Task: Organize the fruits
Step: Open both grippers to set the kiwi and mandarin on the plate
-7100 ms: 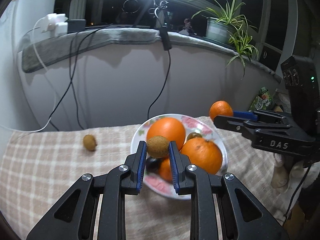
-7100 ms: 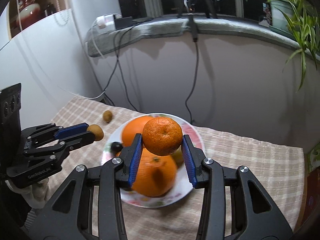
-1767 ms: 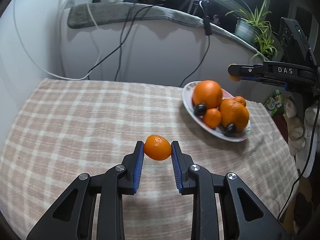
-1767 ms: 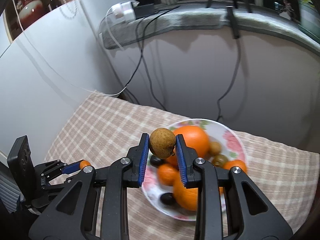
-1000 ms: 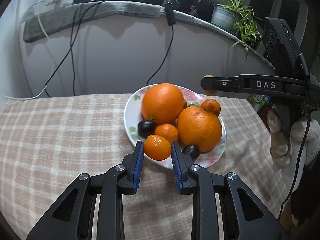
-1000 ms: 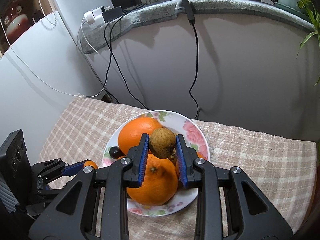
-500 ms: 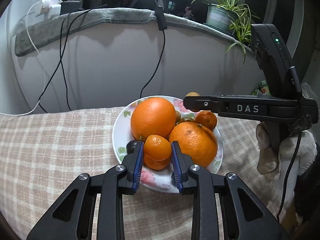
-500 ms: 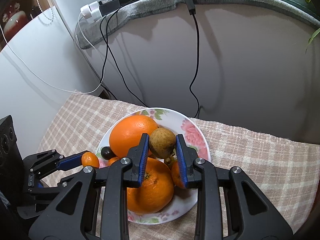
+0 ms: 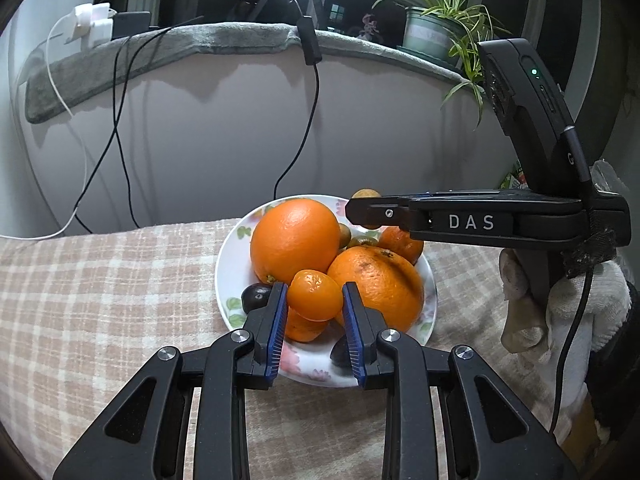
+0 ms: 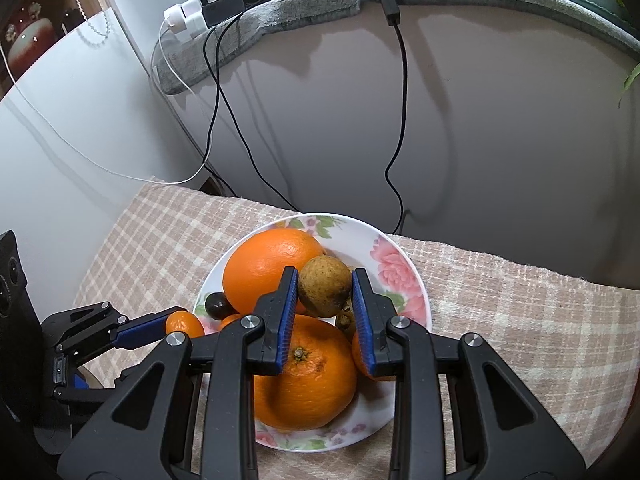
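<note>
A floral plate (image 9: 228, 256) (image 10: 400, 264) on the checked cloth holds two big oranges (image 9: 294, 236) (image 10: 268, 268), smaller oranges and dark plums (image 9: 256, 297). My left gripper (image 9: 315, 300) is shut on a small orange fruit (image 9: 314, 295) and hovers over the plate's near edge. My right gripper (image 10: 325, 287) is shut on a brown round fruit (image 10: 325, 286) above the middle of the plate. In the left wrist view the right gripper (image 9: 360, 212) reaches in from the right over the plate's far side. The left gripper (image 10: 176, 322) shows at the lower left of the right wrist view.
A beige checked cloth (image 9: 100, 280) covers the table. Behind it rises a pale wall with hanging cables (image 9: 120, 132) and a grey-padded sill. A potted plant (image 9: 432, 32) stands on the sill at the right. A gloved hand (image 9: 560, 308) holds the right gripper.
The left gripper has closed in on the plate with its small orange fruit, now over the near rim. The right gripper has held its brown fruit over the plate, barely moving.
</note>
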`<move>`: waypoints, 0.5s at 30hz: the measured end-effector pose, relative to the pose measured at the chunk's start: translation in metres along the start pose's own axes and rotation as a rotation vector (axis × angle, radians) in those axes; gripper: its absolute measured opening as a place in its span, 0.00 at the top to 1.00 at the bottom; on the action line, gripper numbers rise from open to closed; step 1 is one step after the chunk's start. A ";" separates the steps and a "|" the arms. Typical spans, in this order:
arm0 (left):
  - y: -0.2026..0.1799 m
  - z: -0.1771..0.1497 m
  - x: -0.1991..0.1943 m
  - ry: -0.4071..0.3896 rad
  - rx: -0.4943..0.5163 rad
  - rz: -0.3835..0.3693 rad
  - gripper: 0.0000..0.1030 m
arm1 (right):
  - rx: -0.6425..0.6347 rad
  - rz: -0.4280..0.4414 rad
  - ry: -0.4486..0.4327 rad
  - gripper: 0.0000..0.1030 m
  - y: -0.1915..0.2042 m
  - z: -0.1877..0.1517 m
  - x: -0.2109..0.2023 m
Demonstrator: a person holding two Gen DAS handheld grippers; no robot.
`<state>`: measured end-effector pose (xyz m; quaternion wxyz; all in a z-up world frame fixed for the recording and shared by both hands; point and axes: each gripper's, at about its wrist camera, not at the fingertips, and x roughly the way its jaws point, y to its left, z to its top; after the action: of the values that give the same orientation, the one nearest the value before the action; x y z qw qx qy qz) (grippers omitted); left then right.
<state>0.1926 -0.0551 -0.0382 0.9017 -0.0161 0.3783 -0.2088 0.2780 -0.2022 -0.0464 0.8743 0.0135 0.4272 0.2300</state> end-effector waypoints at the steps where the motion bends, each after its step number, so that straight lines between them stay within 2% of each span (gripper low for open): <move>1: 0.000 0.000 0.000 0.000 0.000 0.001 0.75 | -0.001 0.001 0.001 0.73 0.000 0.000 0.000; 15: 0.001 -0.001 0.001 -0.002 -0.006 0.010 0.74 | -0.003 -0.002 0.001 0.70 -0.001 0.001 0.001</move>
<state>0.1927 -0.0547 -0.0391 0.9030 -0.0169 0.3782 -0.2030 0.2798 -0.2019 -0.0468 0.8743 0.0117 0.4275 0.2295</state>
